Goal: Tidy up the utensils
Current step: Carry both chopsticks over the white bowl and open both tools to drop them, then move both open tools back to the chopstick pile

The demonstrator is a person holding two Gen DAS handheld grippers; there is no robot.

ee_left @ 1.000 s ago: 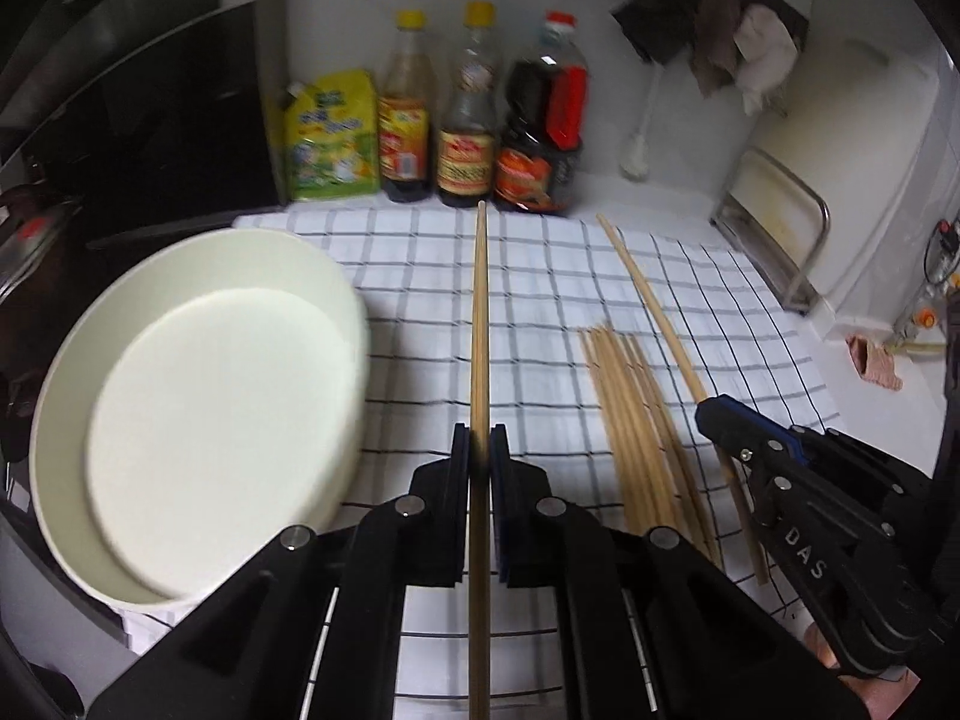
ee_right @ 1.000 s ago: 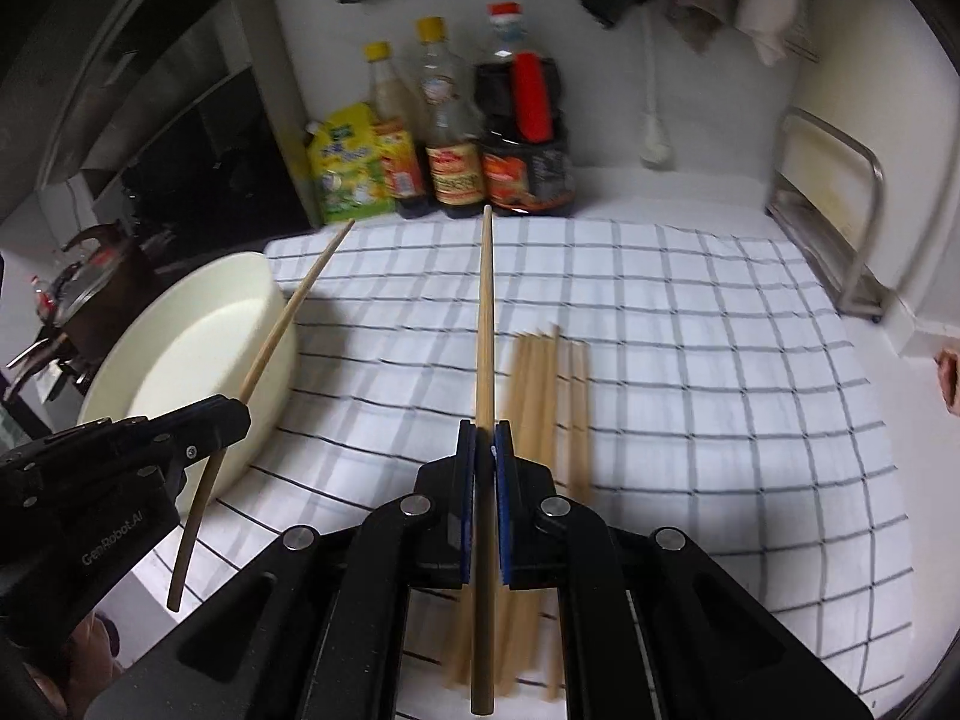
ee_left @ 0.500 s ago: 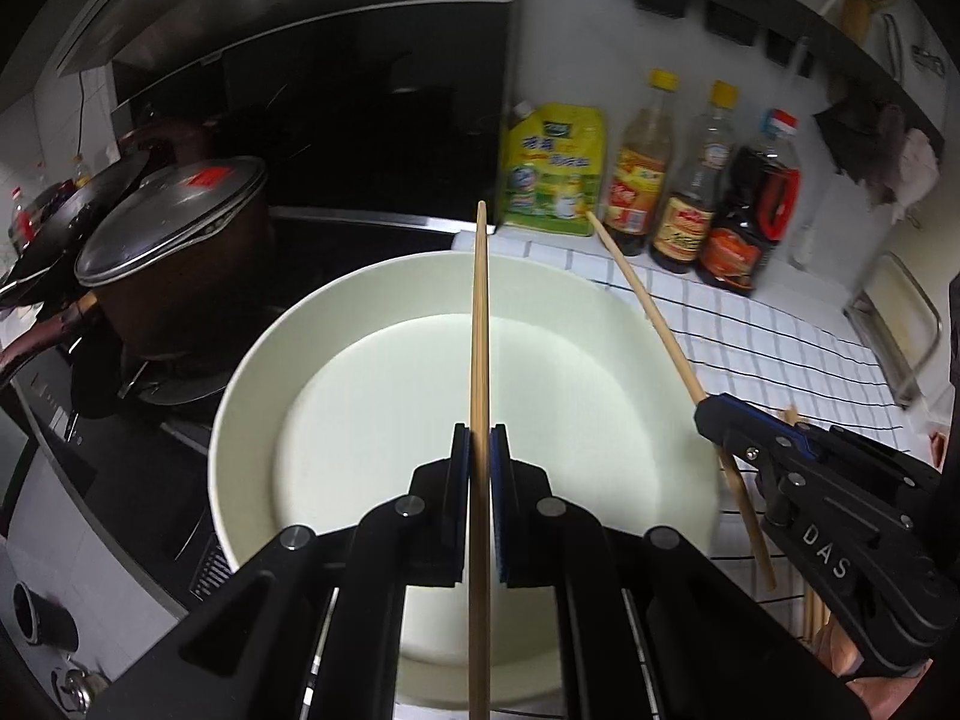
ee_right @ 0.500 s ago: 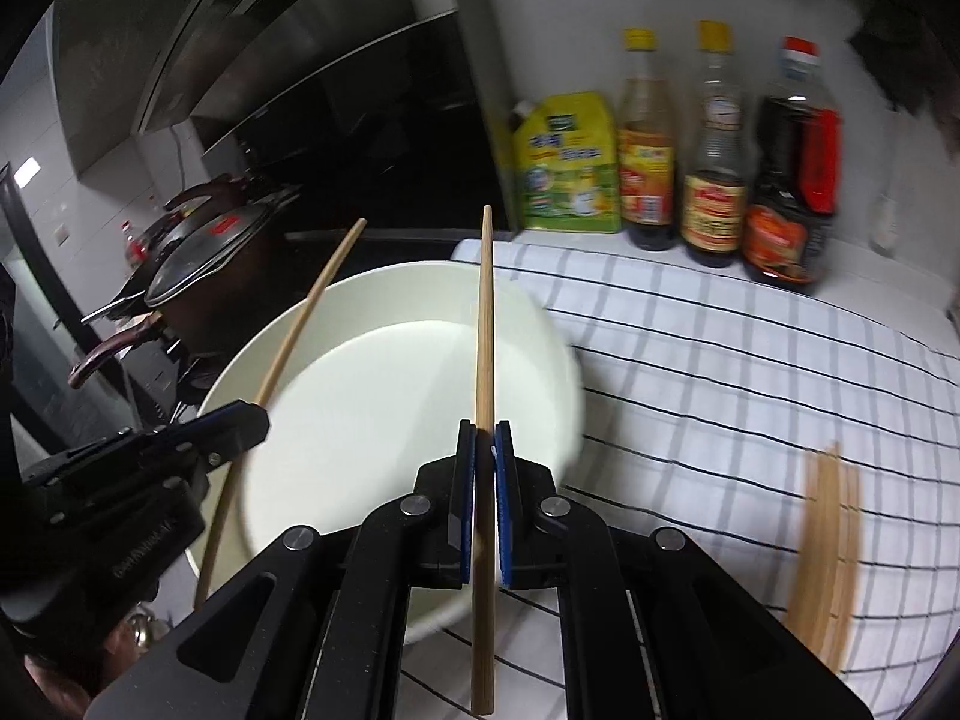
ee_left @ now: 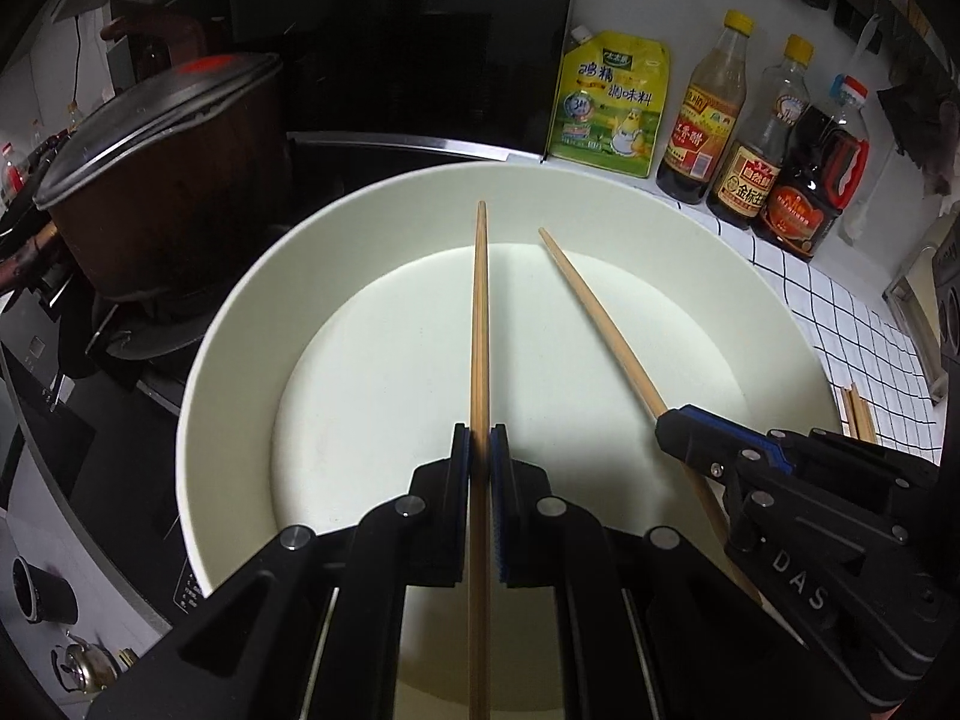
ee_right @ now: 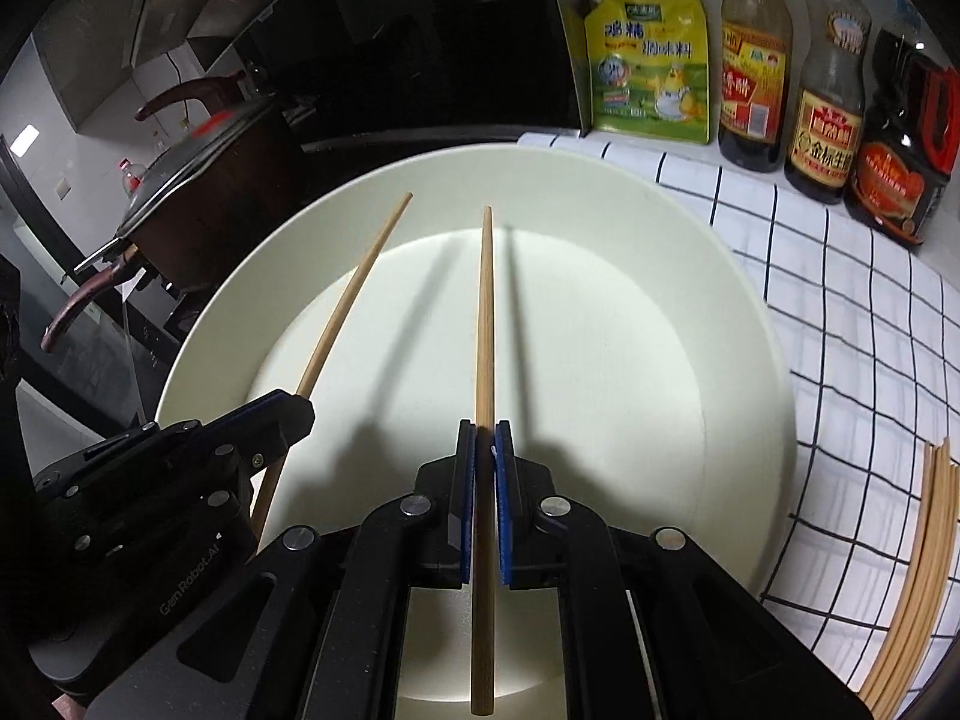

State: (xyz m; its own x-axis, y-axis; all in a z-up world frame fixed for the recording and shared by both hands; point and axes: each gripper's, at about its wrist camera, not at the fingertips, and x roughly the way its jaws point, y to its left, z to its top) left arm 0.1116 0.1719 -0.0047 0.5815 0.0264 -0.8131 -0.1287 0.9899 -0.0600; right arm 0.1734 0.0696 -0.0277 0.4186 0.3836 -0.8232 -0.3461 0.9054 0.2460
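Each gripper is shut on one wooden chopstick above a big white round dish (ee_left: 240, 324) (ee_right: 744, 324). My left gripper (ee_left: 479, 438) pinches its chopstick (ee_left: 480, 324) mid-length, tip pointing at the dish's far wall. In the same view the right gripper (ee_left: 672, 420) comes in from the right with its chopstick (ee_left: 600, 312) slanting over the dish. In the right wrist view the right gripper (ee_right: 485, 435) holds its chopstick (ee_right: 483, 324), and the left gripper (ee_right: 303, 405) with the other chopstick (ee_right: 354, 294) is at lower left. Loose chopsticks (ee_right: 918, 570) lie on the checked cloth (ee_right: 852, 312).
A lidded dark pot (ee_left: 156, 138) sits on the stove left of the dish. A yellow seasoning pouch (ee_left: 612, 102) and three sauce bottles (ee_left: 750, 138) stand along the back wall. A kettle (ee_left: 84, 666) and a dark cup (ee_left: 42, 594) show far below at left.
Both grippers have swung left from the checked cloth and the chopstick pile to over the white dish, dropping lower toward it. Each keeps its chopstick clamped.
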